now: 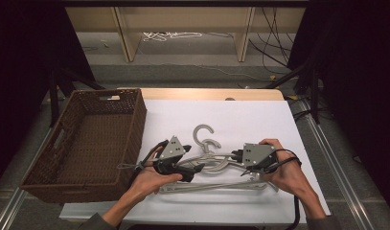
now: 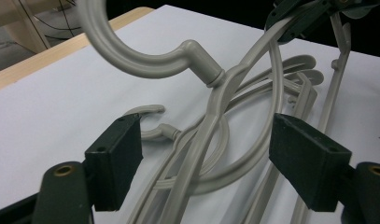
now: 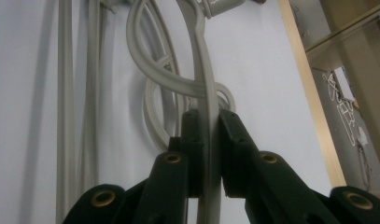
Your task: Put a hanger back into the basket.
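The right gripper has its two jaws pressed shut on the thin arm of the top hanger, which runs straight up between them in the right gripper view. The left gripper stands wide open, its two black pads well apart on either side of the same hanger's other arm, touching nothing. In the high view the left gripper and right gripper face each other across the pile of grey plastic hangers. At least two hook tops can be counted there, one large and raised, one smaller and lying flat beside it; the exact number of hangers in the tangle cannot be told. The pile lies on the white sheet covering the table, to the right of the one brown wicker basket, which stands at the sheet's left edge just beside the left gripper. Lower hangers cross under the held one.
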Demonstrator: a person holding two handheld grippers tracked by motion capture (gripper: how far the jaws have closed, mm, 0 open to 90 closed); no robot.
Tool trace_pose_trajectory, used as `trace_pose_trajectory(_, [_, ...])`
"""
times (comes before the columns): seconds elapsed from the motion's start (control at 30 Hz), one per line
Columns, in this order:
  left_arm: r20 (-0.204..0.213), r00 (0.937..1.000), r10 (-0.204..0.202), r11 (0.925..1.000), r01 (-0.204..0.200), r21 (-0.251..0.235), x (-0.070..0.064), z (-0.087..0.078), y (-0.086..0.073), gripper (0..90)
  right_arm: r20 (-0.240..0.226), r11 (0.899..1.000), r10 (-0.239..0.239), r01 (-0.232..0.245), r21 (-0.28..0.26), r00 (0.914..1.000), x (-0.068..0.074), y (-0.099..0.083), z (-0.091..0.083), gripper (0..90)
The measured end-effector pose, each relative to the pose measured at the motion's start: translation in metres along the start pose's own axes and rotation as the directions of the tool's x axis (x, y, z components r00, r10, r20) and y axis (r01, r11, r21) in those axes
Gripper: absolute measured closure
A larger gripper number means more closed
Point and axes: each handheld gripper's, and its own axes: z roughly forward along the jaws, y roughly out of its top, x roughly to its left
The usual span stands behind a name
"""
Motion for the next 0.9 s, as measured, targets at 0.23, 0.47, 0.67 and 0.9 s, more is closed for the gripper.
trace_pose_trajectory(0.23, [0.028, 0.9994, 0.022, 0.9990, -0.023, 0.038, 0.000, 0.006, 0.008, 37.0, -0.012, 0.999, 0.015, -0.015, -0.029, 0.9998, 0.002, 0.005, -0.003, 82.0])
trace_pose_trajectory(0.47, [0.050, 0.9979, 0.042, 0.9962, -0.046, 0.074, 0.002, 0.015, 0.008, 60.0, -0.010, 0.999, -0.019, 0.019, -0.033, 0.9998, 0.000, 0.005, -0.004, 82.0])
trace_pose_trajectory(0.67, [0.060, 0.9902, 0.126, 0.9875, -0.131, 0.088, 0.000, 0.010, 0.012, 74.1, -0.011, 0.999, -0.015, 0.014, -0.043, 0.9998, 0.001, 0.005, -0.004, 81.9])
trace_pose_trajectory(0.9, [0.079, 0.9726, 0.219, 0.9680, -0.226, 0.109, -0.010, 0.003, 0.019, 79.9, 0.007, 0.999, 0.015, -0.015, -0.042, 0.9999, 0.001, 0.004, -0.004, 78.0])
